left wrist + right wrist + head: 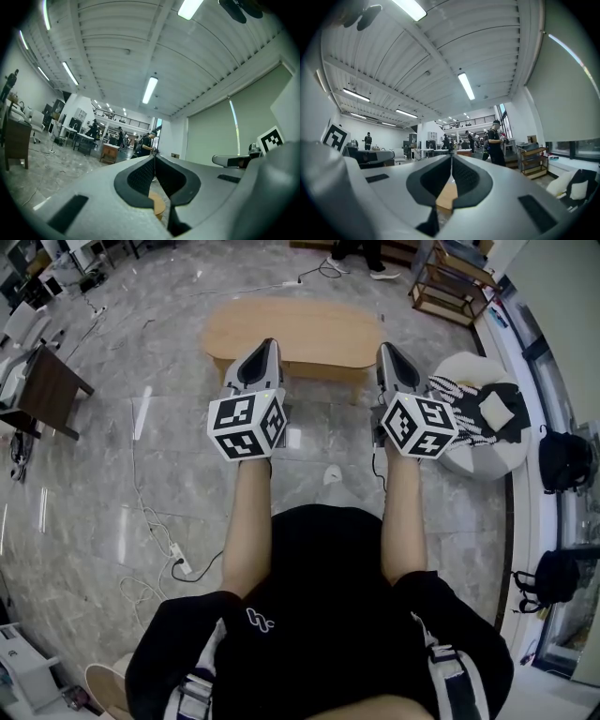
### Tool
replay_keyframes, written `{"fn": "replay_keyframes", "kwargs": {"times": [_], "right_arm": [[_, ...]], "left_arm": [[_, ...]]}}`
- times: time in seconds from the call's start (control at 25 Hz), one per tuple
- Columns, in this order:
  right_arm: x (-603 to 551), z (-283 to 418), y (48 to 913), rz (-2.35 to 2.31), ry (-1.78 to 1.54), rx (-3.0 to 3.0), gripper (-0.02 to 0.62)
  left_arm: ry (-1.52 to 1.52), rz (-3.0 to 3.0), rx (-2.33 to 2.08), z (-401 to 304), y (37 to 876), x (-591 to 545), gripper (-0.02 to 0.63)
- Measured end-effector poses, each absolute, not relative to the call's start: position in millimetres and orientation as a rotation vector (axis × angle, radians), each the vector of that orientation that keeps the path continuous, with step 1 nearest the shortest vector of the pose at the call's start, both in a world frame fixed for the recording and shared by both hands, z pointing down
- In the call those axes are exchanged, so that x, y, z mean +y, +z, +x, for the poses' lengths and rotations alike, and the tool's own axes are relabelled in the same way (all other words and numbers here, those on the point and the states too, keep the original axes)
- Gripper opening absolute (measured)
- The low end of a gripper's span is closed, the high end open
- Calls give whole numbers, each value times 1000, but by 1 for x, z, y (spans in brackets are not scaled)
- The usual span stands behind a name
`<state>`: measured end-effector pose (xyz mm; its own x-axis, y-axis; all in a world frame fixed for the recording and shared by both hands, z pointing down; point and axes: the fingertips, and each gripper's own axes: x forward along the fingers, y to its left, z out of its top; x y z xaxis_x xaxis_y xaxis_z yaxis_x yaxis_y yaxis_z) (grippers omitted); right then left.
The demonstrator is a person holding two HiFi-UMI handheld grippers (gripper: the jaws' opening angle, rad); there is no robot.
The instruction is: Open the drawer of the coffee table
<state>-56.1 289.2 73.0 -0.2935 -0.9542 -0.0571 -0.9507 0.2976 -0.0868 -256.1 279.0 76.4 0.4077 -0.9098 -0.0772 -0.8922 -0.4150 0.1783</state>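
Head view, items listed left to right.

1. Dark wooden table [52, 390]: well to the left of the left fingertips. White cables [150, 521] trail over the polished stone floor [169, 315] beside it, a likely snag for the feet.
2. Left gripper [266, 345]: held level. Its pads [140, 178] are pressed together at the tips with nothing between them.
3. Coffee table [295, 332]: oval top of light wood, ahead of and below both pairs of fingertips and apart from them.
   - Drawer: taken to sit in the wood band [319, 369] under the near edge, between the two grippers. No pull or knob can be made out.
   - Handling, as judged: rigid board, not fragile, with a smooth face that gives the pads little purchase. The drawer is probably light, and the table may slide on the glossy floor if tugged hard.
   - Best hold: a pull, or the lower lip of the front near its middle, so that it runs straight.
4. Right gripper [387, 351]: level, pads [461, 176] closed on each other, empty.
5. White pouf [469, 460] with a black-and-white cloth [469, 409]: just right of the right fingertips, near the table's right end. It narrows the approach on that side.
6. Backpacks [562, 460]: far right, by the wall.

Room: bare floor lies between the person and the table's near edge, enough for a drawer to travel outward.
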Motion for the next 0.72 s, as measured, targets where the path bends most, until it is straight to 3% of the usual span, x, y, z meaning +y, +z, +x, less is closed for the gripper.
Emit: {"fn": "replay_keyframes", "kwargs": {"times": [0.72], "right_arm": [[118,6,106,-1787,-114,2462,14]], "left_arm": [[-211,2486,-1705,-203,109,120,11]]}}
